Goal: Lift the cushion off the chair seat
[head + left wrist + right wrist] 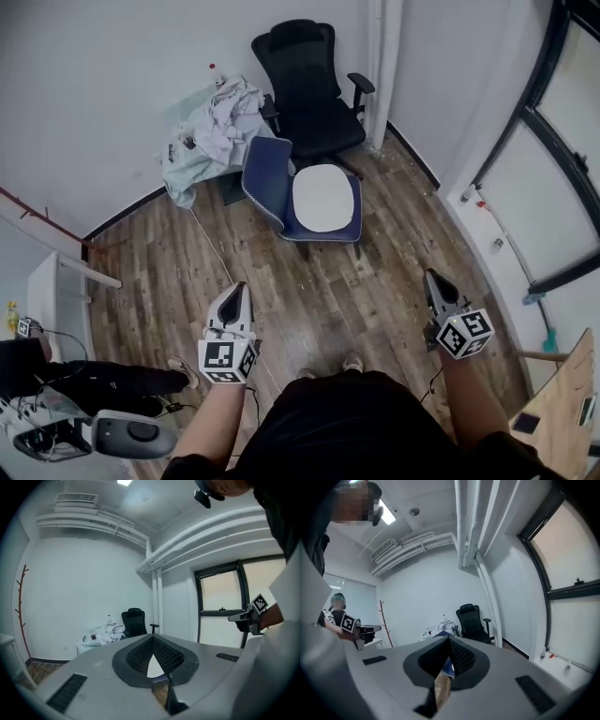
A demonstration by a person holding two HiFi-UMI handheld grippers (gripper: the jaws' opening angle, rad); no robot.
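A white oval cushion point(324, 197) lies on the seat of a blue chair point(265, 176) in the middle of the wood floor. Both grippers are held well short of it, near my body. My left gripper point(240, 287) points toward the chair with its jaws together and nothing between them. My right gripper point(431, 276) is also shut and empty, off to the chair's right. In the left gripper view the jaws point(153, 639) meet at the tip, and a sliver of the white cushion point(154, 666) shows through the gap. The right gripper view shows its jaws point(449, 640) closed, with the blue chair point(446, 667) beyond.
A black office chair point(305, 84) stands behind the blue chair by a white pipe column point(384, 56). Crumpled white cloth point(211, 131) covers a low table at the back left. A window wall point(562, 141) runs along the right. A person point(94, 380) sits at lower left.
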